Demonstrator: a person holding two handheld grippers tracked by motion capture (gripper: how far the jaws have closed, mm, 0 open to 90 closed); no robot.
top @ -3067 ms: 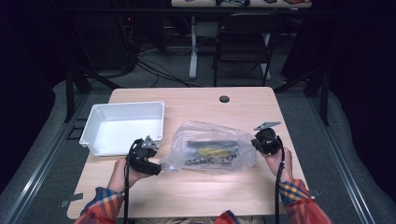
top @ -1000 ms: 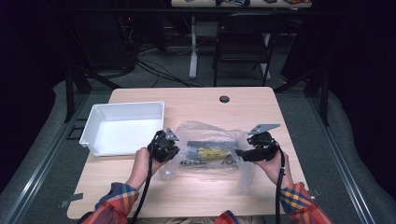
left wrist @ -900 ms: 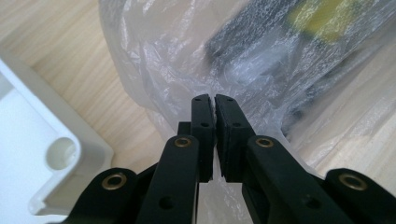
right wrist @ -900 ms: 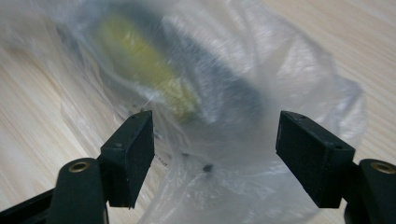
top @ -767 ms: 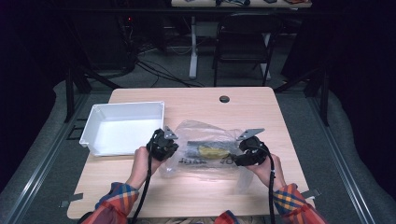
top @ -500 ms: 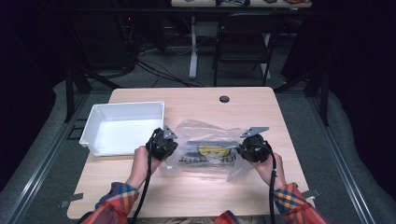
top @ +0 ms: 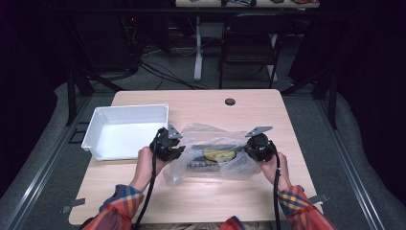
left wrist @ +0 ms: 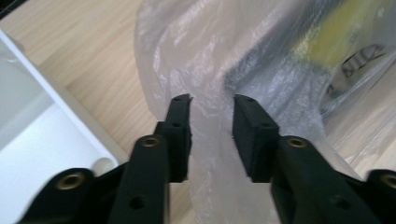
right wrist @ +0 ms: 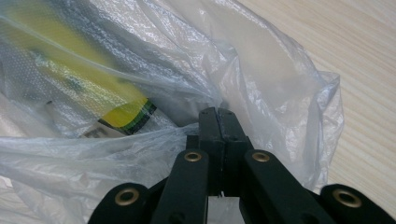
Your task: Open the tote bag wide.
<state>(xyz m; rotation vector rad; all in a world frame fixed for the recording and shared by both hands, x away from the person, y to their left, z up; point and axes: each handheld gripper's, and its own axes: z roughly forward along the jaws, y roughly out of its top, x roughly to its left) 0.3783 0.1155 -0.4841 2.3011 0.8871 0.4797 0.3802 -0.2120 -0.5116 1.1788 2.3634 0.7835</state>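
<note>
Inside, dark lettering on the black-and-yellow package [right wrist: 123, 114] was too blurred to read. Its long axis ran from one gripper toward the other. The crinkled clear plastic bag [top: 213, 155] lay between them. The right gripper [right wrist: 218, 116] had pinched a fold of film; the left gripper [left wrist: 211, 105], just opening, stood narrowly apart over film, beside the smooth white bin [top: 122, 132].

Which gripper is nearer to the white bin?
Left. The left gripper sits just off the white bin, at the bag's left end; the right gripper is across the bag, at its right end.
</note>
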